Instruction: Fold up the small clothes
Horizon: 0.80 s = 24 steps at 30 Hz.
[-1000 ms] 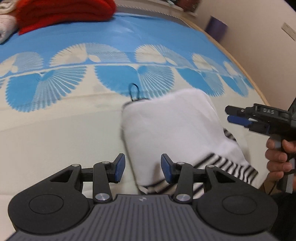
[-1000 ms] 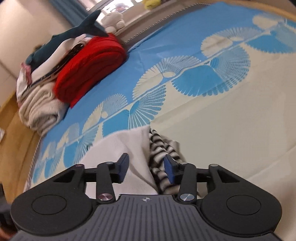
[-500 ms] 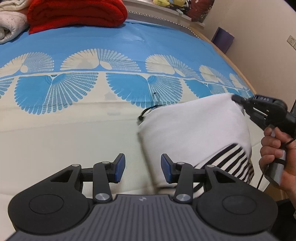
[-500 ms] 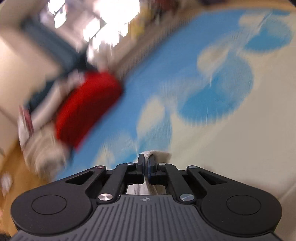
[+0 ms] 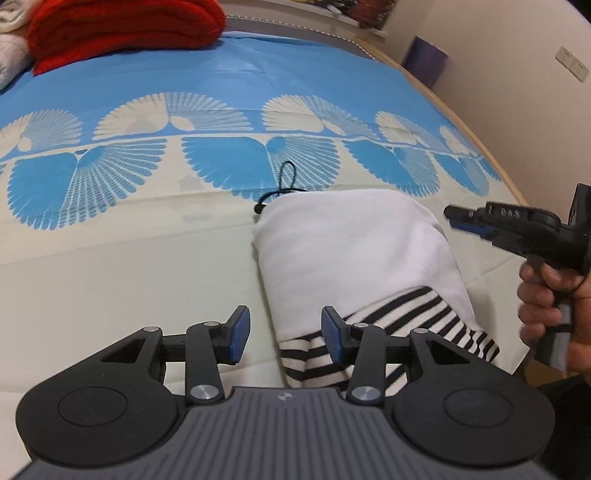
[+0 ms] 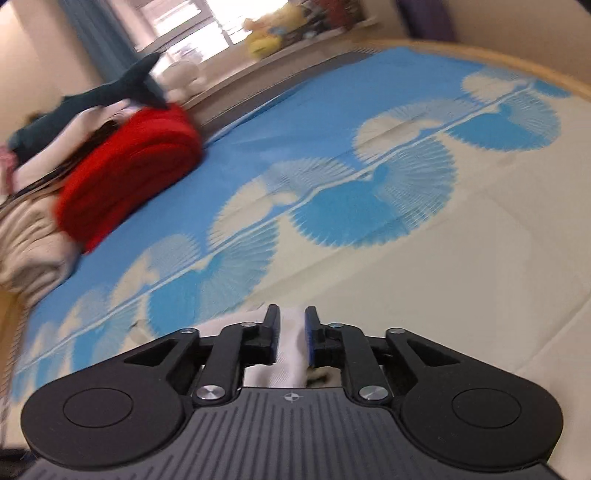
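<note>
While the white garment with striped cuffs (image 5: 354, 258) lies folded over on the bed (image 5: 110, 258), left gripper (image 5: 282, 328) fingers gape empty; right gripper (image 6: 290, 334) fingers narrowly apart, gripping nothing. Next: regrasp an edge, fold again.

The left wrist view sits low behind the left gripper (image 5: 282, 334), looking forward across the bed (image 5: 110, 266) toward the red blanket (image 5: 122, 29) at the far end, with the right gripper (image 5: 458, 218) entering at its right edge. The right wrist view sits equally low behind the right gripper (image 6: 290, 334), tilted, facing across the bed toward the window (image 6: 192, 29). Both views share the bed's blue-patterned sheet, the red blanket (image 6: 129, 177) and the white garment (image 5: 354, 251).
</note>
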Each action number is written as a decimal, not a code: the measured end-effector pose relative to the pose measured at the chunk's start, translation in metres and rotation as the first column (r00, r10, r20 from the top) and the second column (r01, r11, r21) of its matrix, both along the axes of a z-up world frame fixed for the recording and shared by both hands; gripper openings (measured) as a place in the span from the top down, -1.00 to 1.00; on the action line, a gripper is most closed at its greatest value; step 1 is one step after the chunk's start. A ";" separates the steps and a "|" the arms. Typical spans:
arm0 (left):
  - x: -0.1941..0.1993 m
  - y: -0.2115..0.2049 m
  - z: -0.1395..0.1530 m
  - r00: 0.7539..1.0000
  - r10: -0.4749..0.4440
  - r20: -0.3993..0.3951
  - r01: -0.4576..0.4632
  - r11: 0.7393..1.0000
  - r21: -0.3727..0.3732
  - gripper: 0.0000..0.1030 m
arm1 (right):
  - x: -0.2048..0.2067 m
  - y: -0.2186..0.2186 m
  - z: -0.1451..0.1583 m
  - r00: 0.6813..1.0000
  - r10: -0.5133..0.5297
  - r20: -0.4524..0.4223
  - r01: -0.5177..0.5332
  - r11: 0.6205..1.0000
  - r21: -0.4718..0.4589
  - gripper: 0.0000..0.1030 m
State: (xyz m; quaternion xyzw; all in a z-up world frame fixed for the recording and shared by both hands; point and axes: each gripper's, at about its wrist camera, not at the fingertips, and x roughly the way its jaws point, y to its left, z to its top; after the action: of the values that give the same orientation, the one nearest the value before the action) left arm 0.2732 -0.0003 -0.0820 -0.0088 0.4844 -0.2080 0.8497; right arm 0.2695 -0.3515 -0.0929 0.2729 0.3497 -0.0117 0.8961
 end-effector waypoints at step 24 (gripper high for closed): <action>-0.027 -0.065 -0.055 0.962 -0.246 -0.121 0.259 0.961 0.101 0.03 | -0.034 0.008 -0.039 0.945 0.172 -0.279 -0.199 0.977 -0.071 0.99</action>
State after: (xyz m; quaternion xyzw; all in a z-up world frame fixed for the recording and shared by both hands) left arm 0.2467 -0.0653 -0.1374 0.0915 0.5377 -0.2856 0.7880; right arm 0.2357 -0.3433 -0.1314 0.1901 0.4922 0.0183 0.8493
